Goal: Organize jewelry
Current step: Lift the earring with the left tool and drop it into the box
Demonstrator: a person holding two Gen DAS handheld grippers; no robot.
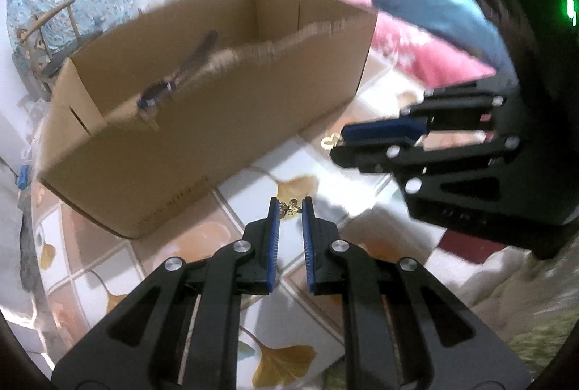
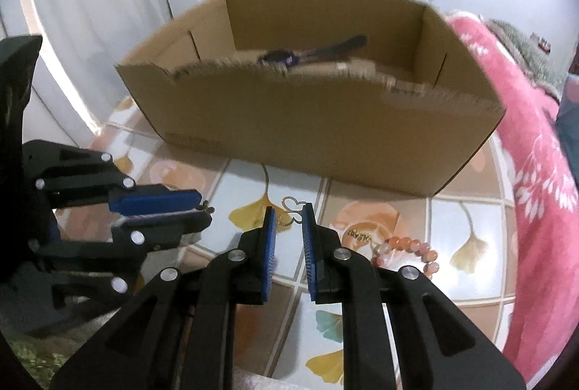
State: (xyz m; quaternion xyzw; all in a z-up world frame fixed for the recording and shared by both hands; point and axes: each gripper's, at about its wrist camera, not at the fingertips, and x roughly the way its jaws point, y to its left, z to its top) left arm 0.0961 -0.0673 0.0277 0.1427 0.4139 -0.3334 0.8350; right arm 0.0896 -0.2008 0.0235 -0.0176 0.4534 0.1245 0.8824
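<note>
My left gripper (image 1: 290, 207) is shut on a small gold butterfly charm (image 1: 290, 208), pinched at the fingertips above the leaf-patterned cloth. In the right wrist view the left gripper (image 2: 204, 209) comes in from the left with the charm (image 2: 207, 208) at its tips. My right gripper (image 2: 288, 212) is shut on a gold openwork butterfly piece (image 2: 291, 210). Seen from the left wrist, the right gripper (image 1: 338, 142) reaches in from the right with that gold piece (image 1: 328, 141) at its tips. An open cardboard box (image 2: 307, 122) (image 1: 217, 136) stands just behind both grippers.
A pink bead bracelet (image 2: 409, 252) and a small gold item (image 2: 358, 235) lie on the cloth right of my right gripper. A dark long object (image 2: 311, 55) lies in the box. A pink blanket (image 2: 524, 136) and a blue pillow (image 1: 434, 2) border the right side.
</note>
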